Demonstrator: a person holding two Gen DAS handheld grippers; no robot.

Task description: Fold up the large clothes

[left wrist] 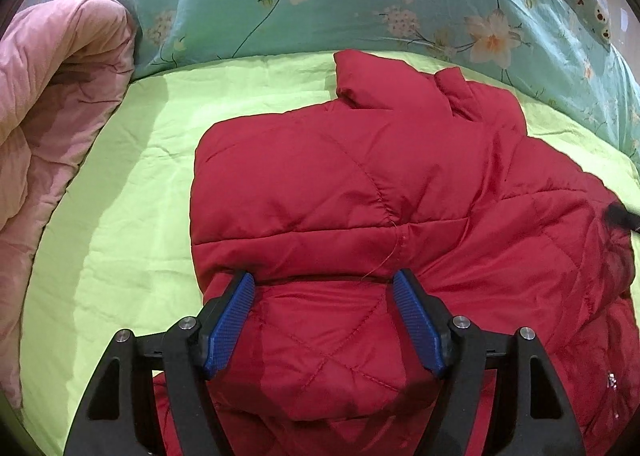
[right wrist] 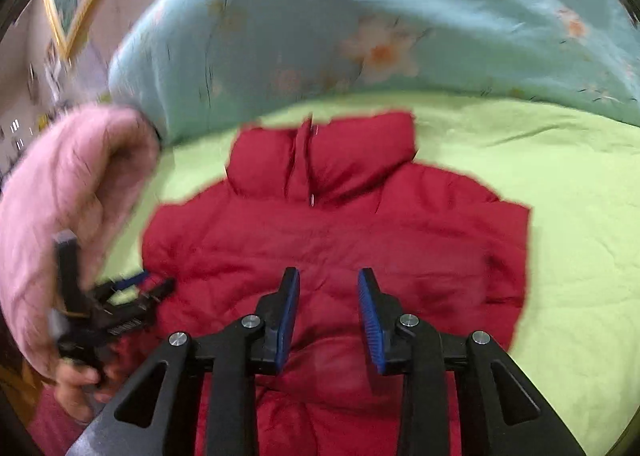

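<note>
Green-sheeted bed [left wrist: 120,216] | red quilted jacket [left wrist: 340,196] lies collar-up, sleeves tucked | left claw [left wrist: 324,320] released astride hem, apparently for lifting | right claw [right wrist: 328,316] released above.

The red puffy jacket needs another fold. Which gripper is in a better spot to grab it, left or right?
Probably the left. The left gripper is open right down on the red jacket, its fingers straddling a puffy fold near the jacket's edge. The right gripper, also open, seems to hover above the jacket's middle.

Black tongs [left wrist: 324,282], blue ribbed pads [left wrist: 230,326], silver screws [left wrist: 459,322].
</note>
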